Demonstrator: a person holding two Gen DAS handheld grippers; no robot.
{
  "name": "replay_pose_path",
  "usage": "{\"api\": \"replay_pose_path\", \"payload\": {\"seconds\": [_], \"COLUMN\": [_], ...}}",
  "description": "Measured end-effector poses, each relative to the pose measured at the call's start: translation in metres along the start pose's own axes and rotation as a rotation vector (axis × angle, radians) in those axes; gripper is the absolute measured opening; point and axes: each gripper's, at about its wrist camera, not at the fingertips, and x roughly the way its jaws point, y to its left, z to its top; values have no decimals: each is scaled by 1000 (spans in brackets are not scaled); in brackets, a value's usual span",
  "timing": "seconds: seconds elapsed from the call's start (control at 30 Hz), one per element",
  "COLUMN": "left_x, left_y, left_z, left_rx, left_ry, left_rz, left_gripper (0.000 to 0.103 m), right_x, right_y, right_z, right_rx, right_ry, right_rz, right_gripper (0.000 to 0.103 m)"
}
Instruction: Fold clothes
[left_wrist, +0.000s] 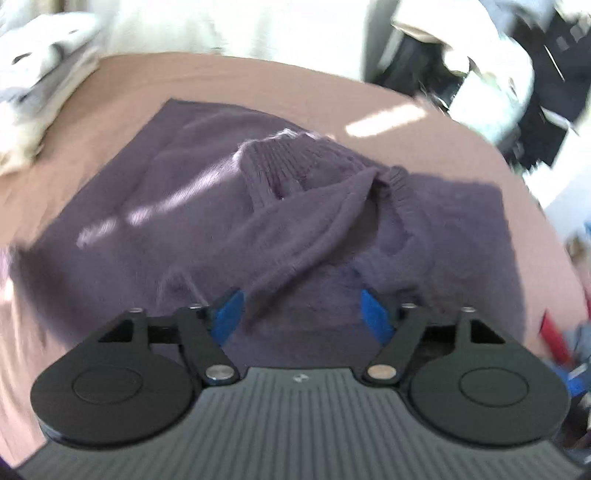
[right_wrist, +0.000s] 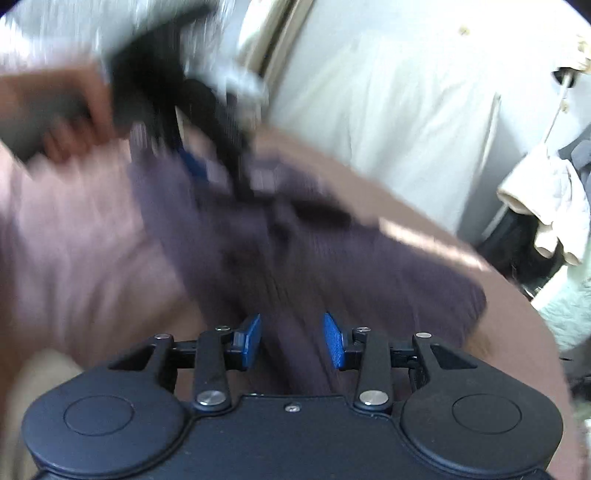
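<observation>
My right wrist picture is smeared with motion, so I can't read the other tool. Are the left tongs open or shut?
Observer: Open. The left tongs have their blue fingers spread wide, low over the purple sweater.
Operator: Is the sweater lying flat?
Observer: Not fully. A sleeve lies slantwise across its body, with a ribbed edge bunched near the middle.
Operator: Anything else on the bed?
Observer: A pile of pale clothes sits at the far left edge of the bed.
</observation>
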Motion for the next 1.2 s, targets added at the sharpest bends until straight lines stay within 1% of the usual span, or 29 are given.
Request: {"api": "replay_pose_path", "payload": {"seconds": [0.07,0.13,0.2,0.27,0.3,0.33,0.37,0.43,0.47,0.5,0.53,0.6,0.7,0.73,0.77,0.83,0.87,0.9,0.93,0.97,1.0,1.07,1.1,1.13,1.17,1.2], "left_x": [12,21,29,38,43,45,46,45,44,43,40,35,37,37,38,37,35,31,27,24,19,10,4,-2,-8,-16], "left_y": [11,19,20,10,6,5,6,15,23,36,51,83,115,123,129,137,138,136,134,133,131,129,131,135,139,146], "left_z": [5,2,-3,-3,0,2,5,11,18,25,32,42,45,42,38,31,29,27,25,24,23,20,17,15,12,8], "left_rx": [57,92,121,190,215,218,214,199,170,114,40,-103,-222,-251,-285,-358,-379,-389,-385,-375,-354,-302,-297,-303,-308,-334], "left_ry": [10,11,14,41,52,43,22,-22,-16,-15,-33,-94,-154,-163,-160,-124,-113,-102,-86,-69,-59,-54,-55,-59,-62,-78], "left_rz": [5,0,-20,-16,-6,-4,-8,-24,-14,-13,-24,-42,23,27,14,-42,-63,-75,-58,-26,33,173,216,242,267,275], "left_gripper": [75,80,90,98,98,98,94,55,23,19,19,19,19,21,23,24,28,36,41,46,47,48,49,49,52,59], "right_x": [2,7,13,18,21,23,25,30,32,34,38,50,71,78,84,98,105,111,118,125,129,134,137,140,142,144], "right_y": [-3,-4,0,-5,-8,-12,-15,-23,-26,-28,-32,-42,-56,-61,-65,-75,-80,-84,-89,-94,-98,-91,-86,-76,-60,-44], "right_z": [5,7,4,4,5,6,6,8,10,14,18,26,35,39,42,48,52,55,58,61,61,49,42,36,32,27], "right_rx": [48,78,72,91,103,116,129,154,163,168,170,189,228,241,254,279,292,305,318,330,379,486,533,510,430,351], "right_ry": [-16,-7,26,47,57,66,75,94,100,103,105,129,173,188,202,231,246,260,275,290,304,338,356,361,357,352], "right_rz": [13,13,-13,-30,-37,-44,-51,-65,-70,-72,-73,-65,-50,-45,-40,-30,-25,-20,-15,-10,14,114,167,172,138,104], "right_gripper": [48,48,48,48,48,48,48,48,48,48,48,49,50,50,52,57,58,58,58,58,58,58,58,63,67,67]}}
